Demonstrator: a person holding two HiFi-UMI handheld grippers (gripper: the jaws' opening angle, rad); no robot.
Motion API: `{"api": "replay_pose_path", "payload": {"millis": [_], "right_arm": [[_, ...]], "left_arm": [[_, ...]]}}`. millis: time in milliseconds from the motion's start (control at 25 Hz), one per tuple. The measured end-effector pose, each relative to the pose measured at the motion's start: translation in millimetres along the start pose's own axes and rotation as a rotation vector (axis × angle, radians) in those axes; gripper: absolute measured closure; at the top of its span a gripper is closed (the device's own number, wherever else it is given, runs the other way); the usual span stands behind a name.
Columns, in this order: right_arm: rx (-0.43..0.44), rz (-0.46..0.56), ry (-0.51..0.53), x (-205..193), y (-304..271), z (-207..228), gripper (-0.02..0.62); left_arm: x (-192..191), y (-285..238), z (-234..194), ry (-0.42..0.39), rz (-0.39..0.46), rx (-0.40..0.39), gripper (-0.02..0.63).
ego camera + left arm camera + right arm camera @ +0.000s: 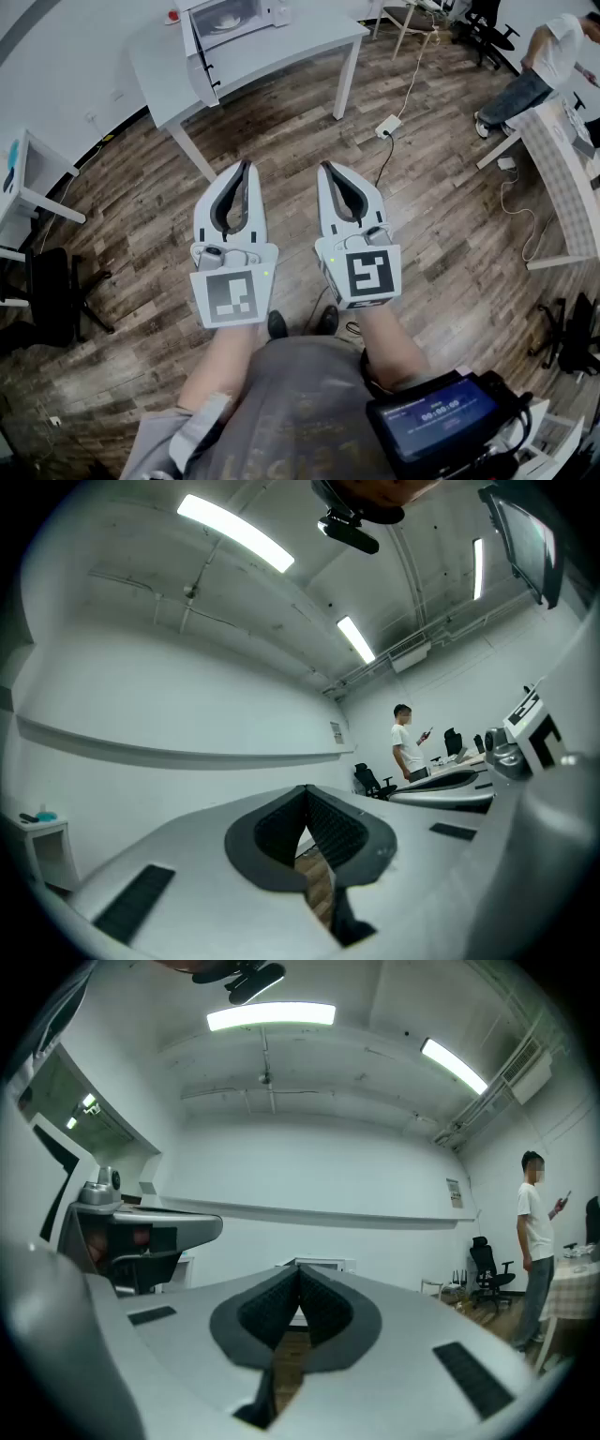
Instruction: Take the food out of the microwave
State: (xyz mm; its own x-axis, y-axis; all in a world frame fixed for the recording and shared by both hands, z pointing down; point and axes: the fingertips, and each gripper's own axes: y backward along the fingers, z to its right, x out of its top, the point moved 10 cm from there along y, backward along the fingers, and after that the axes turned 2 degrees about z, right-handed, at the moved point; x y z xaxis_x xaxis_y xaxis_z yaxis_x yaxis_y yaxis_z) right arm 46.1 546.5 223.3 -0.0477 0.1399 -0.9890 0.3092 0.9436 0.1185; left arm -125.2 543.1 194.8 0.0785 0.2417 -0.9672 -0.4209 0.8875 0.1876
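two smooth white plastic shells with ribbed dark pads [323,1309], held out side by side and about level over the wood-plank floor [141,187]. the left gripper [247,165] and the right gripper [323,167] both have their tips pressed together, nothing caught between. the white boxy microwave [230,17] sits well ahead on a white table [300,42], door swung open, a pale plate [225,24] inside. a power strip [389,125] and its cable lie on the floor between.
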Motion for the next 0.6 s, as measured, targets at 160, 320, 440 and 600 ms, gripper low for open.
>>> {"api": "replay_pose_path", "payload": {"millis": [160, 320, 440, 600], "right_arm": [[0.001, -0.002, -0.002, 1.1, -1.9, 0.1, 0.588], [-0.002, 0.005, -0.003, 1.8, -2.5, 1.3, 0.588], [-0.003, 0.005, -0.001, 2.2, -2.1, 2.6, 0.589], [-0.003, 0.006, -0.002, 2.0, -1.2, 2.4, 0.589]], "left_arm": [[1.2, -1.4, -1.2, -0.003, -0.005, -0.001, 0.598], [0.6, -2.3, -1.1, -0.001, -0.006, 0.0, 0.598], [1.1, -2.1, -0.4, -0.002, -0.002, 0.002, 0.598], [0.5, -1.2, 0.5, -0.004, -0.005, 0.003, 0.598]]}}
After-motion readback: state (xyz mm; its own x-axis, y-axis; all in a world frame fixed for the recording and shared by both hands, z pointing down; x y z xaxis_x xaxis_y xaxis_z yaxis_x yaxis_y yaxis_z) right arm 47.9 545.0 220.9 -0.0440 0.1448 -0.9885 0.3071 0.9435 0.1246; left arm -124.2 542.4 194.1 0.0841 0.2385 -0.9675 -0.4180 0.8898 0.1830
